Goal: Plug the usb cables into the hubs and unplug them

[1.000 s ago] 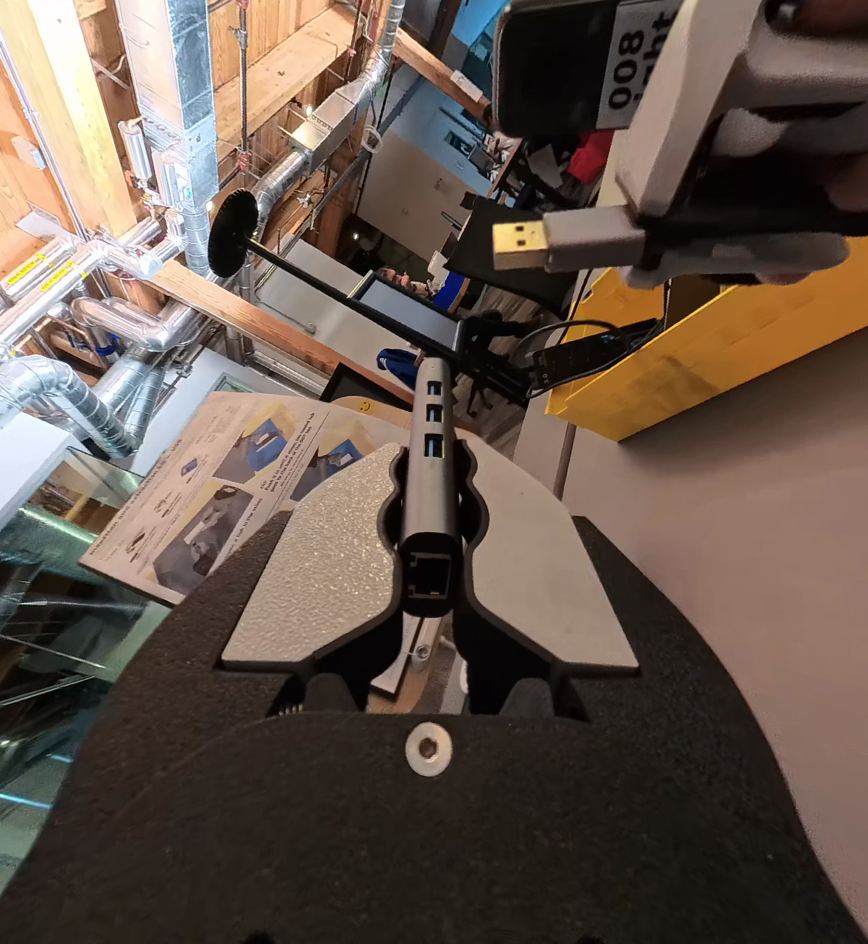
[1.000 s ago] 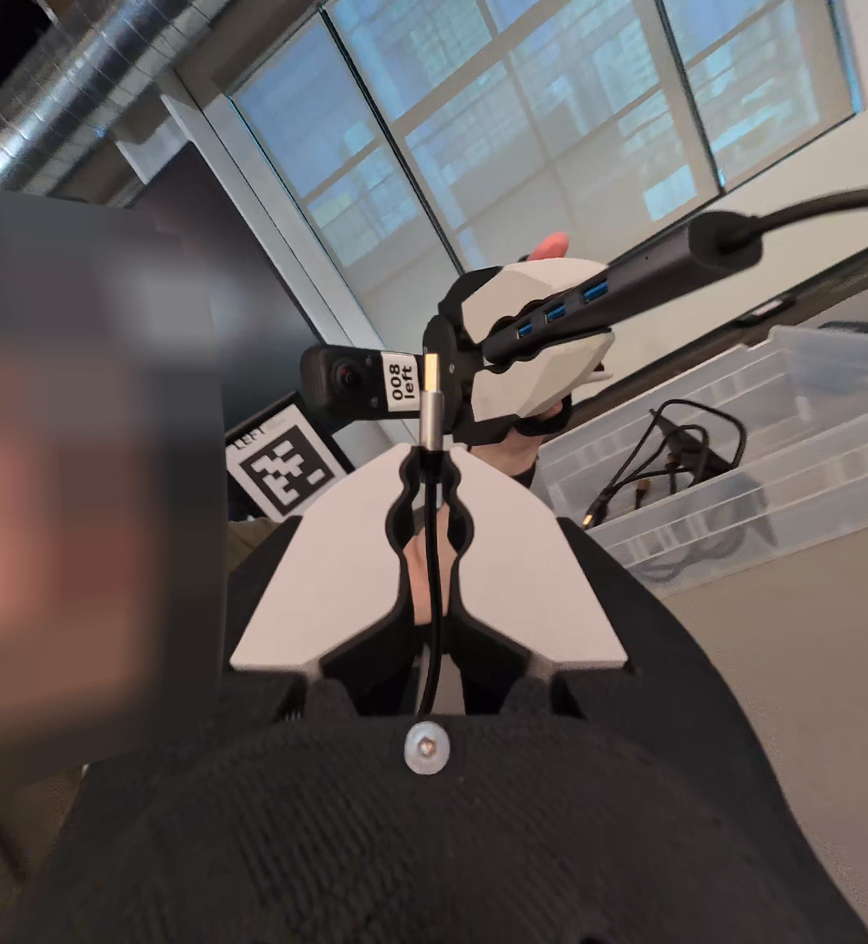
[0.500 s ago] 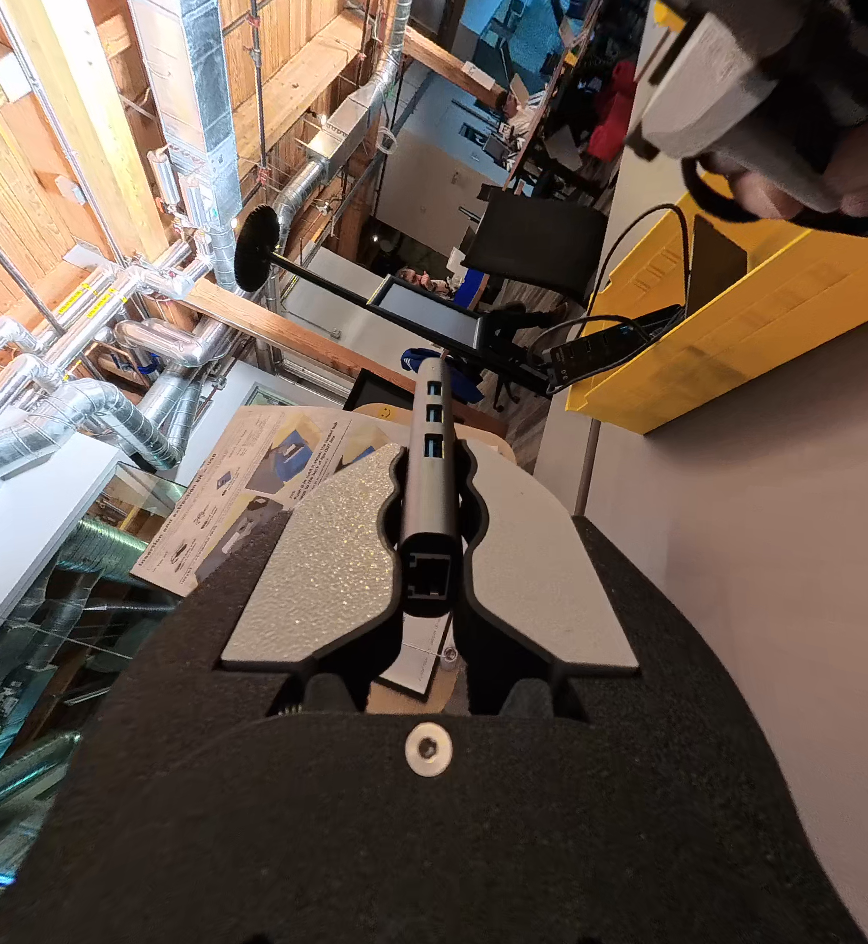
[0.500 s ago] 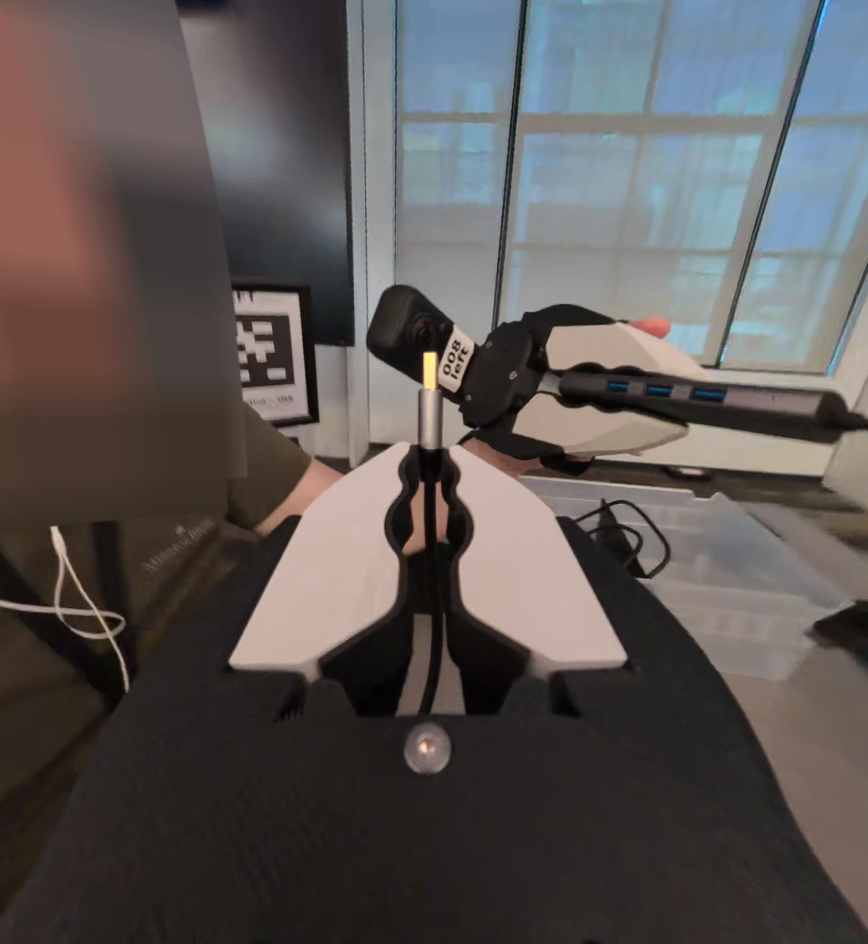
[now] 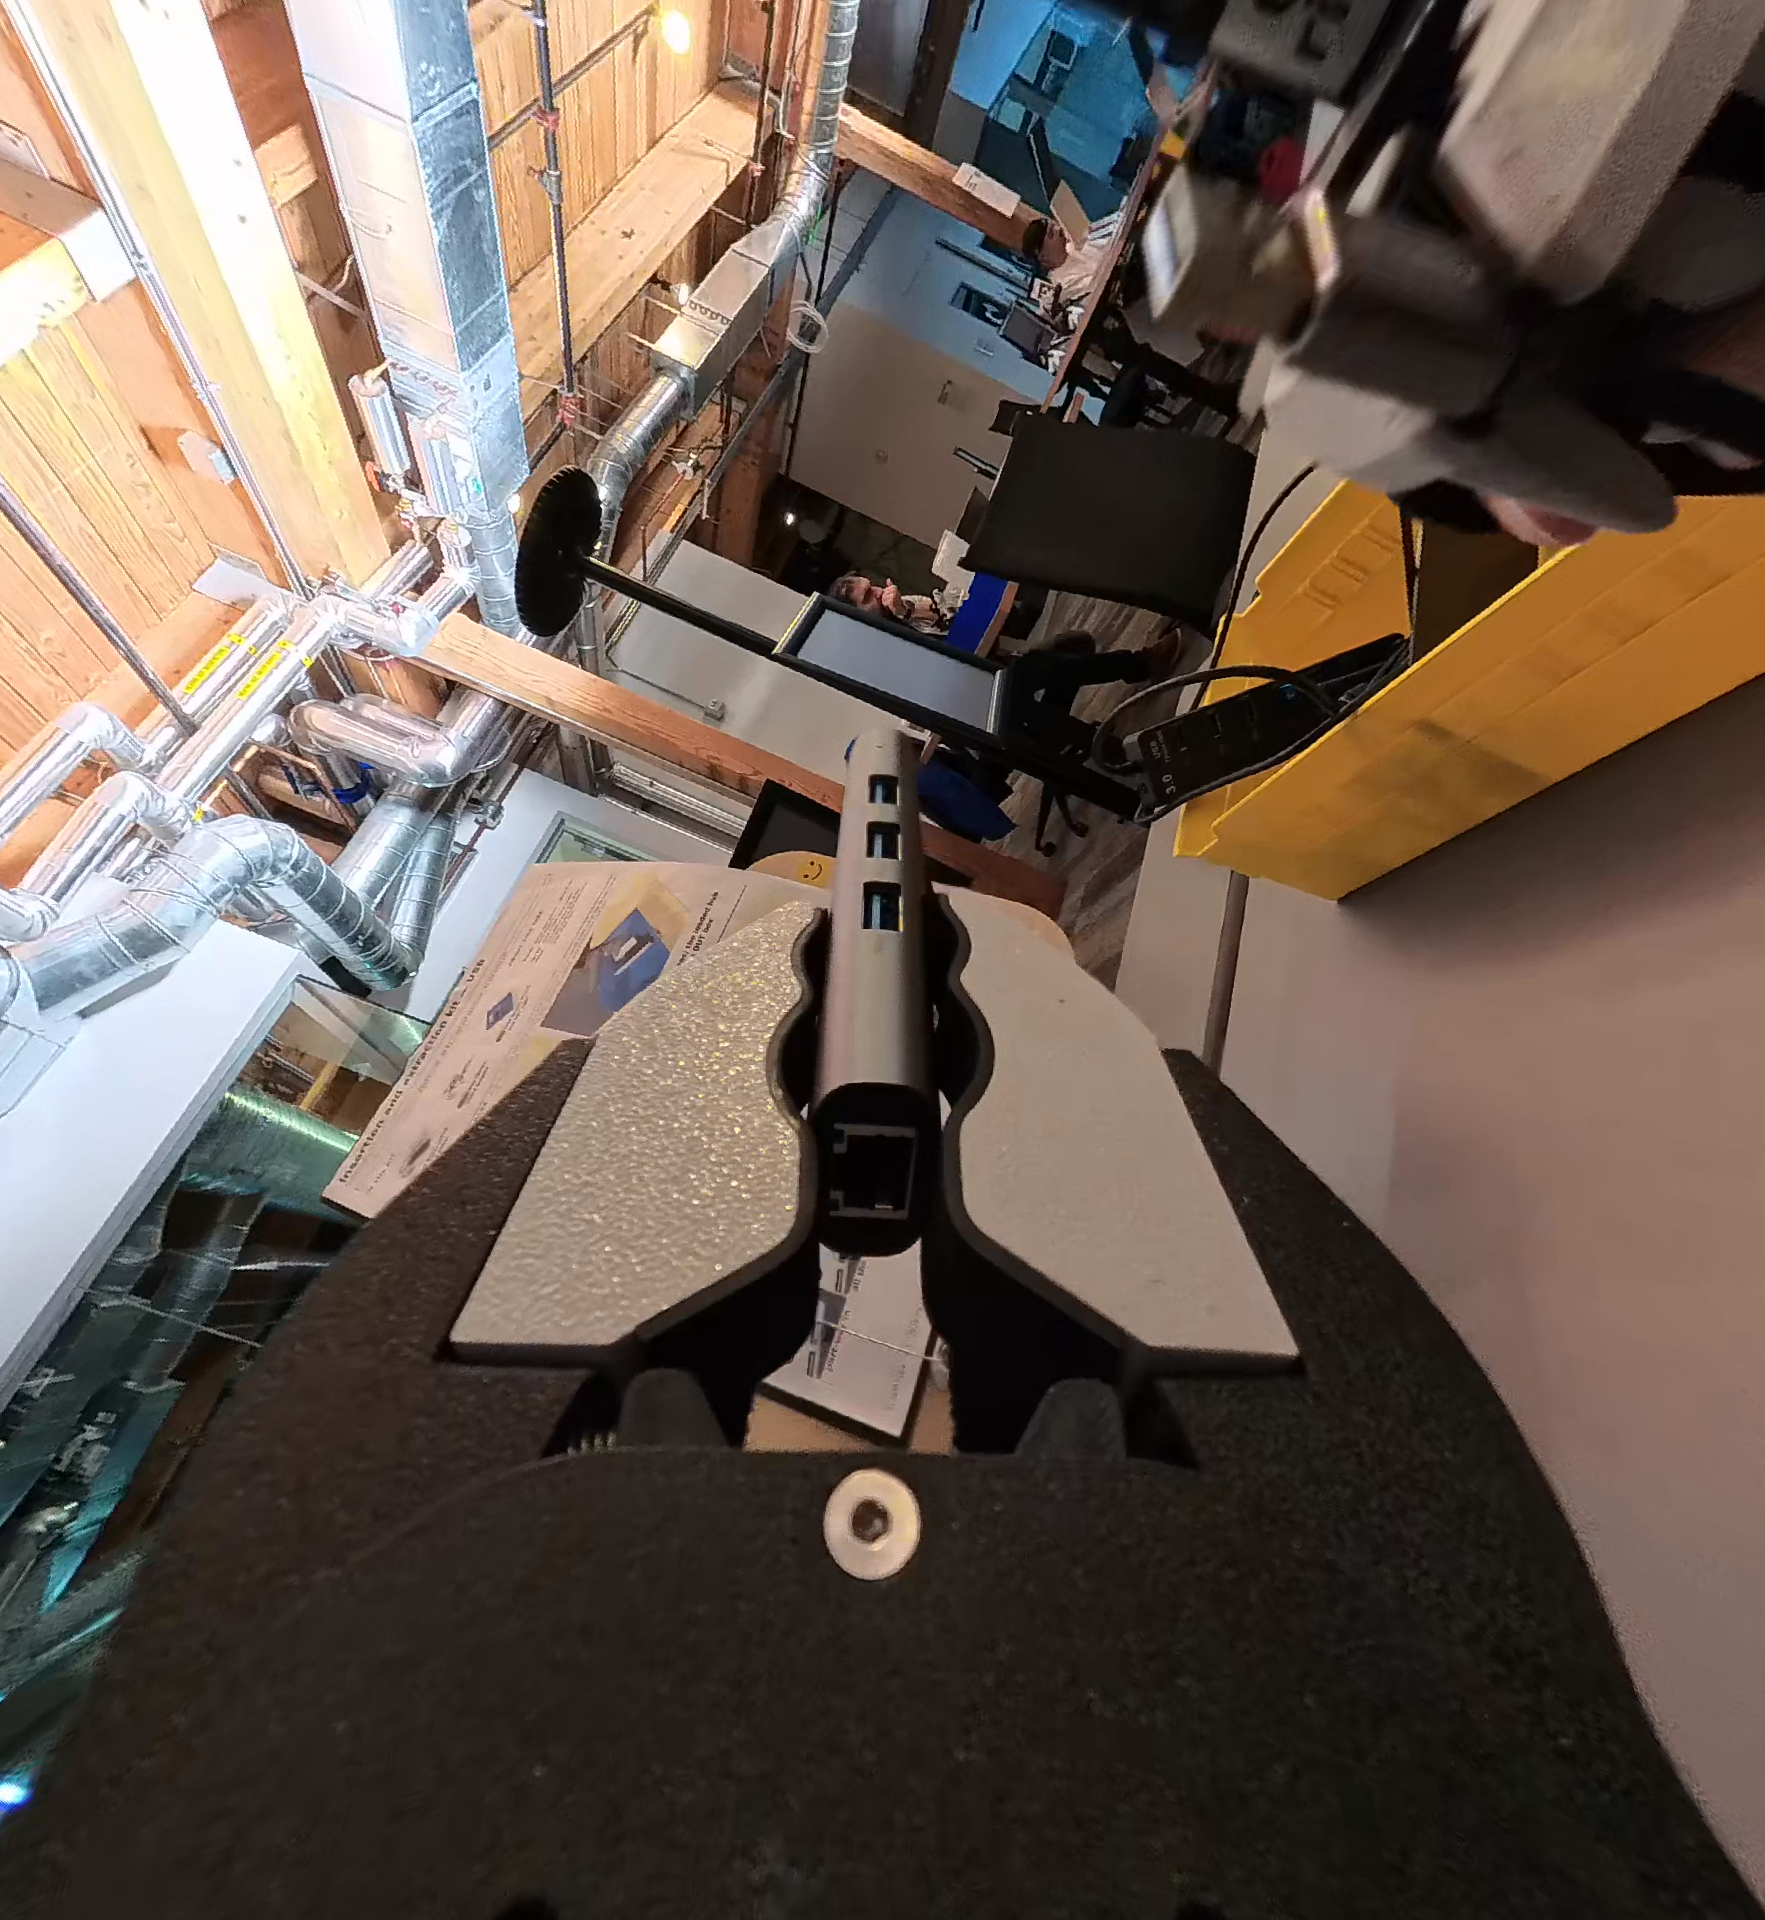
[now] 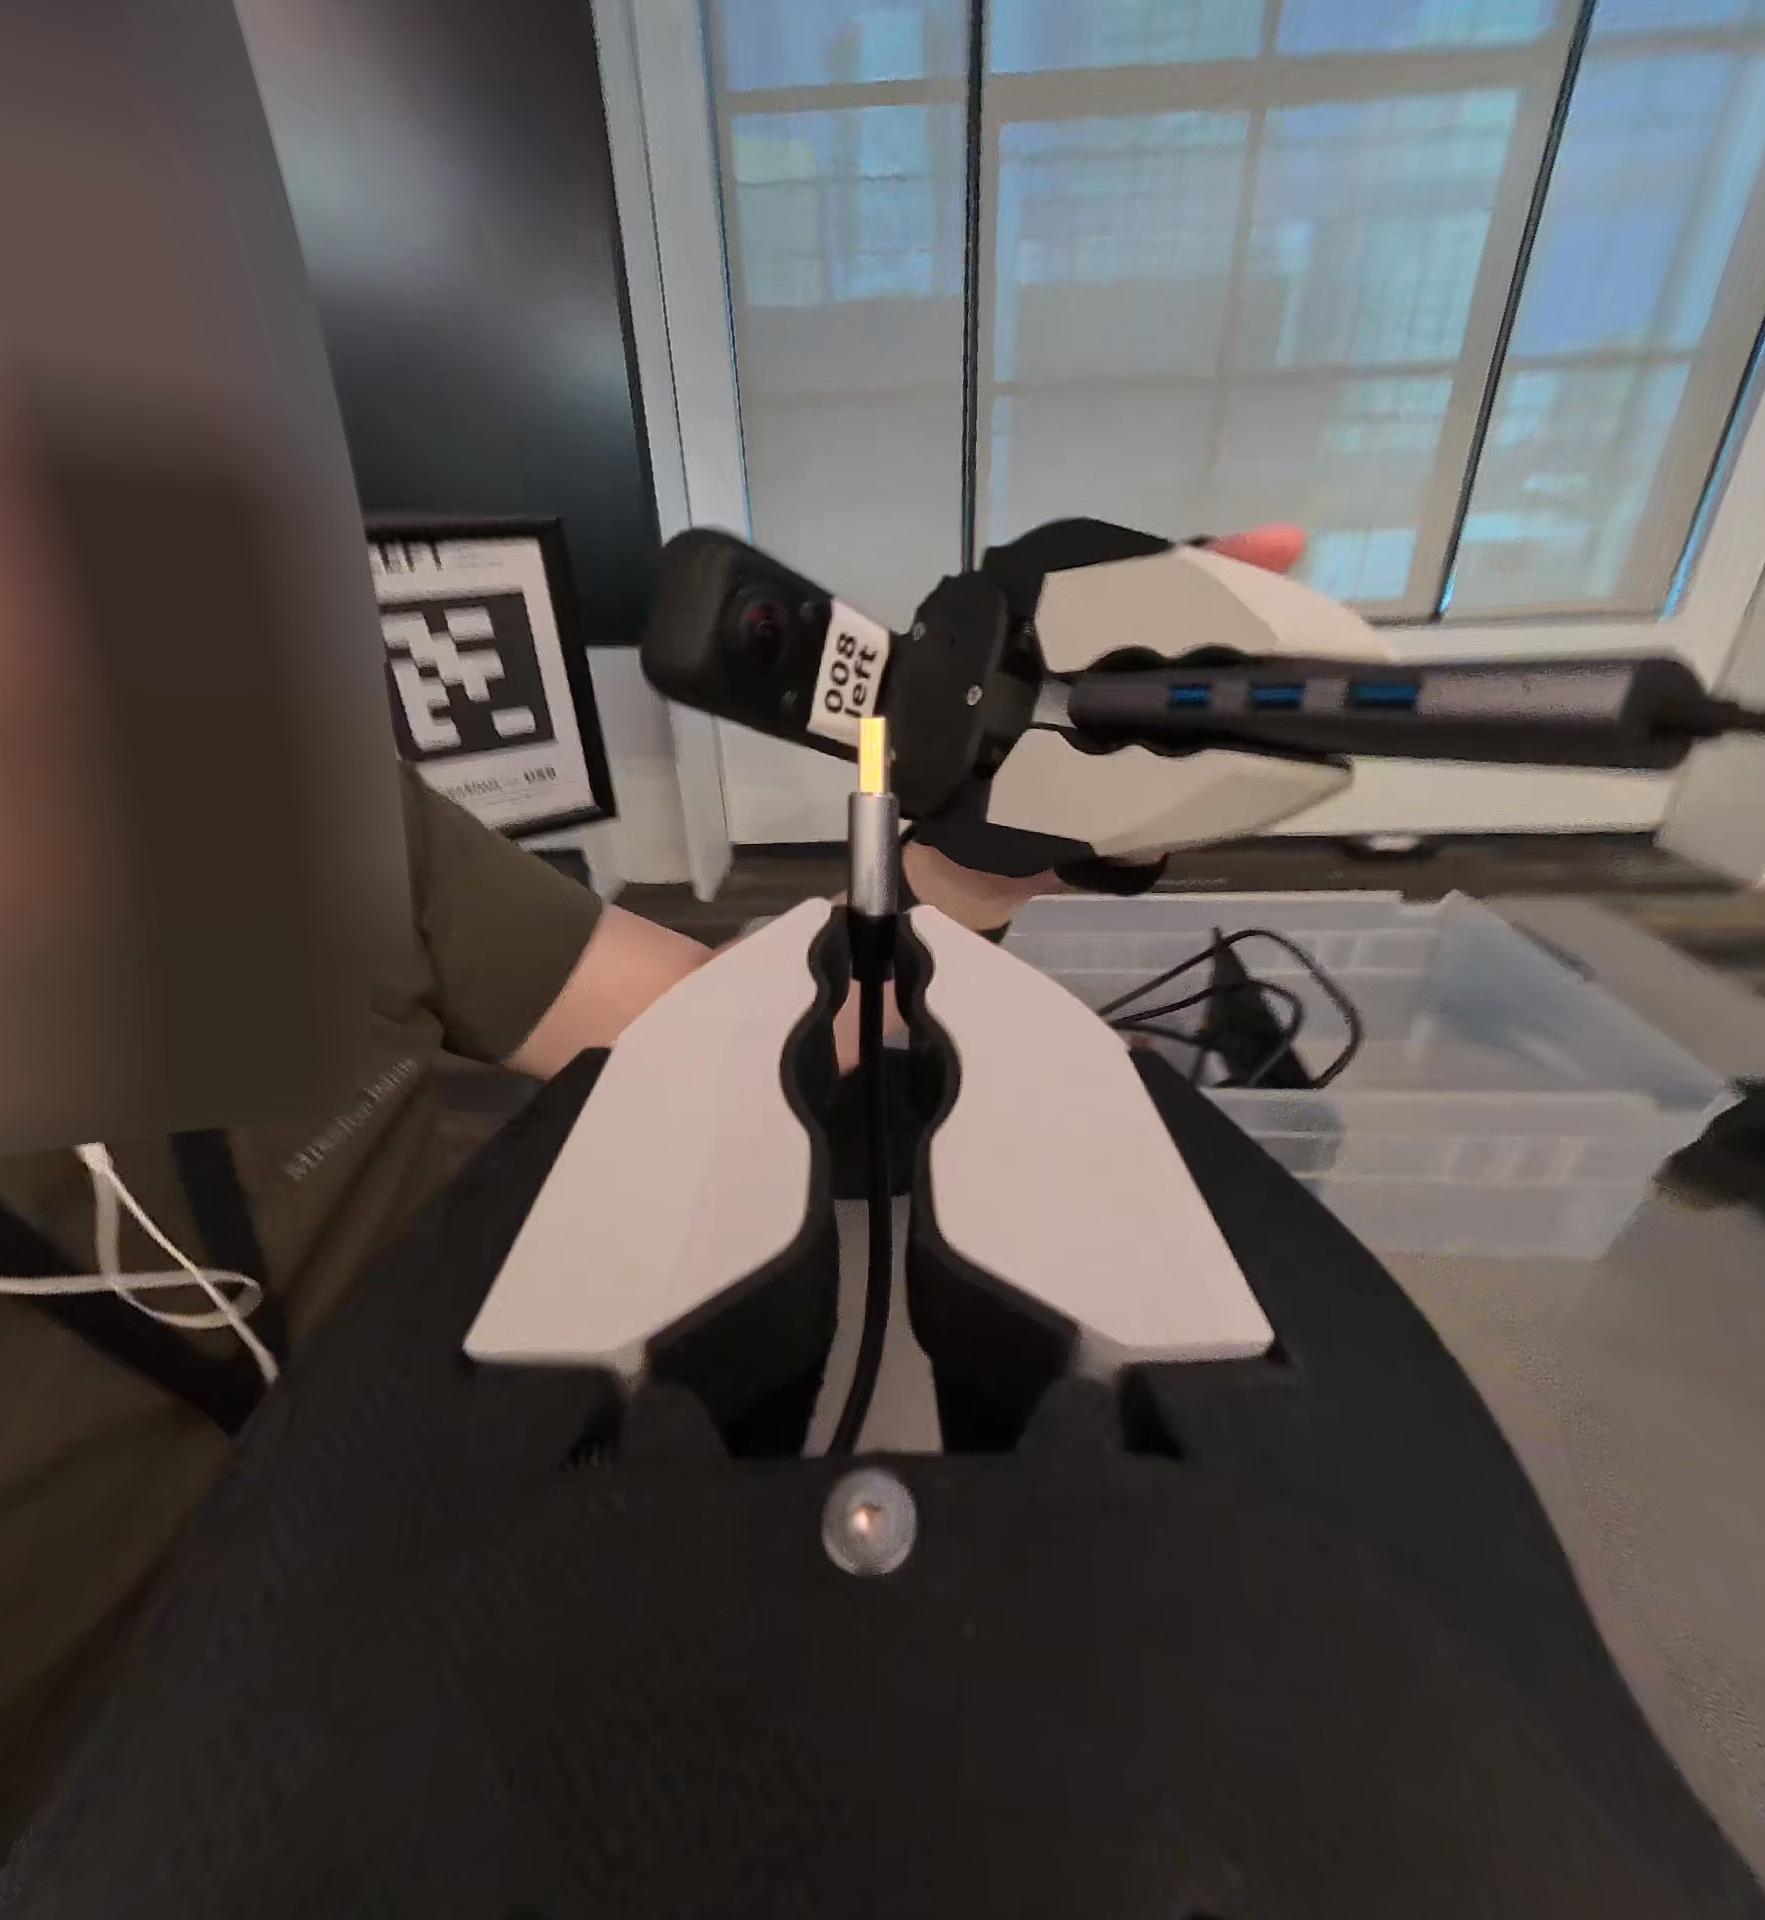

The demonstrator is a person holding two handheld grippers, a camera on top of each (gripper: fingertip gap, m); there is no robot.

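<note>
My left gripper point(image 5: 873, 920) is shut on a dark grey USB hub point(image 5: 873, 997) with three blue ports showing past the fingertips. It holds the hub in the air. My right gripper point(image 6: 873, 914) is shut on a black USB cable point(image 6: 862, 1195); its silver plug point(image 6: 873, 821) with a gold tip sticks out beyond the fingertips. In the right wrist view the left gripper point(image 6: 1366, 717) and the hub point(image 6: 1429, 701) are ahead and to the right of the plug, apart from it. In the left wrist view the right gripper point(image 5: 1304, 260) is blurred at the top right.
A yellow bin point(image 5: 1480, 707) holds another black hub with cable point(image 5: 1252, 727) on the grey table point(image 5: 1532, 1143). A clear plastic bin point(image 6: 1460, 1049) with black cables point(image 6: 1242, 1008) stands ahead in the right wrist view. A framed marker card point(image 6: 473, 665) and a person's arm point(image 6: 587, 966) are to the left. The left gripper's tips are roughly 10 centimeters from the right gripper's.
The right gripper with the plug has turned and shifted; the hub now lies level, ahead and to the right of the plug. The left gripper still grips the hub.
</note>
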